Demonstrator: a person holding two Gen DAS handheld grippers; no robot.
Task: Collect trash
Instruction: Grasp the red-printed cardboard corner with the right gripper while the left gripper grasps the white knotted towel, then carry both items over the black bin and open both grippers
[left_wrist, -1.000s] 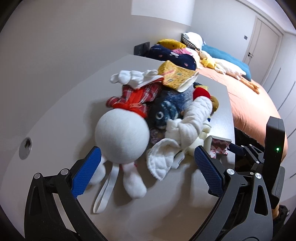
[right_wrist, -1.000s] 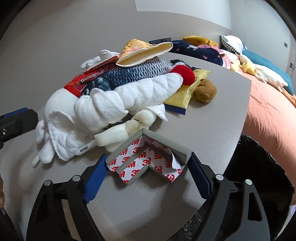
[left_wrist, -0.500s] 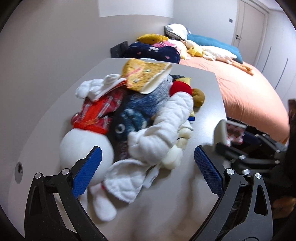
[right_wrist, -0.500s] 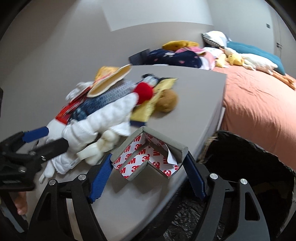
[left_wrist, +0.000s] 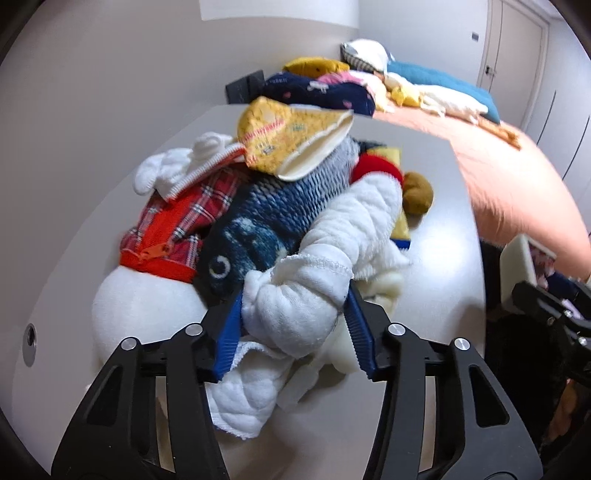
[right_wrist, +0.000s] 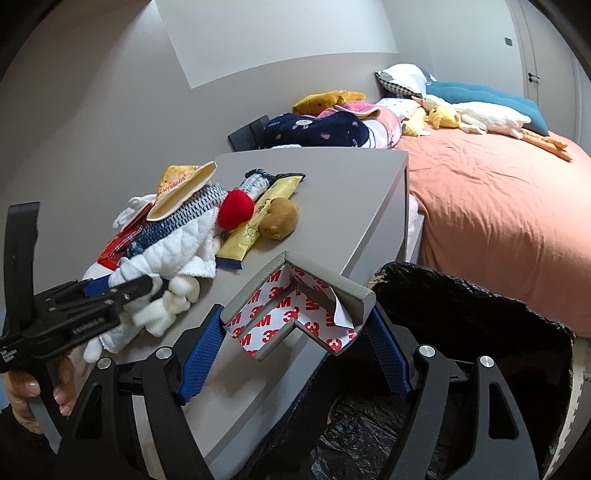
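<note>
My right gripper (right_wrist: 295, 354) is shut on a grey foam corner guard (right_wrist: 295, 306) with red-and-white 3M backing, held above the table's right edge, beside the black trash bag (right_wrist: 461, 325). The guard also shows in the left wrist view (left_wrist: 521, 258). My left gripper (left_wrist: 295, 332) is closed around a white quilted cloth (left_wrist: 325, 266) at the front of a pile on the grey table (left_wrist: 439, 192). The left gripper also shows in the right wrist view (right_wrist: 122, 288).
The pile holds a white round plush (left_wrist: 140, 310), a red plaid garment (left_wrist: 184, 218), a blue knitted fish (left_wrist: 273, 214), a yellow pouch (left_wrist: 291, 136), a yellow packet (right_wrist: 258, 221) and a brown plush (right_wrist: 280, 218). A bed (right_wrist: 498, 206) with toys lies to the right.
My left gripper has moved in and closed on the white cloth. My right gripper has lifted the corner guard off the table and carried it right toward the trash bag.
</note>
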